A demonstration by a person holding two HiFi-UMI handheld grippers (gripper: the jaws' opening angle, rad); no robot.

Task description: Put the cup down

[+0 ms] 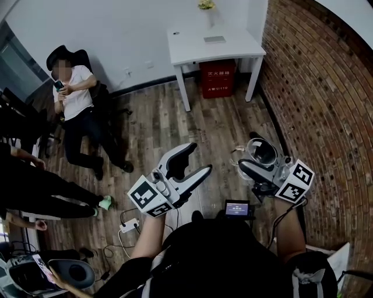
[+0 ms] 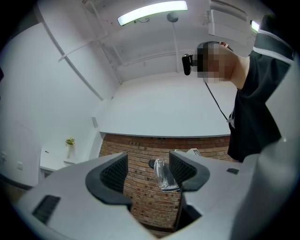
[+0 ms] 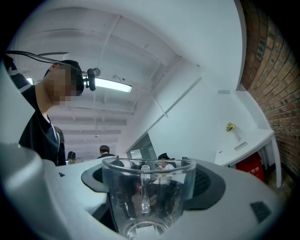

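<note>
While aloft, cup (image 3: 147,197) between right fingers (image 3: 211,185)

White table (image 1: 213,42), red box (image 1: 217,78) beneath it, brick wall (image 1: 326,93) — person (image 1: 76,96) seated in black chair (image 1: 58,56)

Table (image 1: 192,45) against far wall, plant (image 1: 206,4) at its back edge, box (image 1: 217,78) under it. Brick wall (image 1: 326,87) along right side. Seated person (image 1: 76,102) far left, near wall. Power strip (image 1: 129,224) on floor, in front of left gripper (image 1: 198,158). Right gripper (image 1: 260,158) to its right, apart. Cup (image 1: 262,150) between right gripper's jaws, upright, off floor.
</note>
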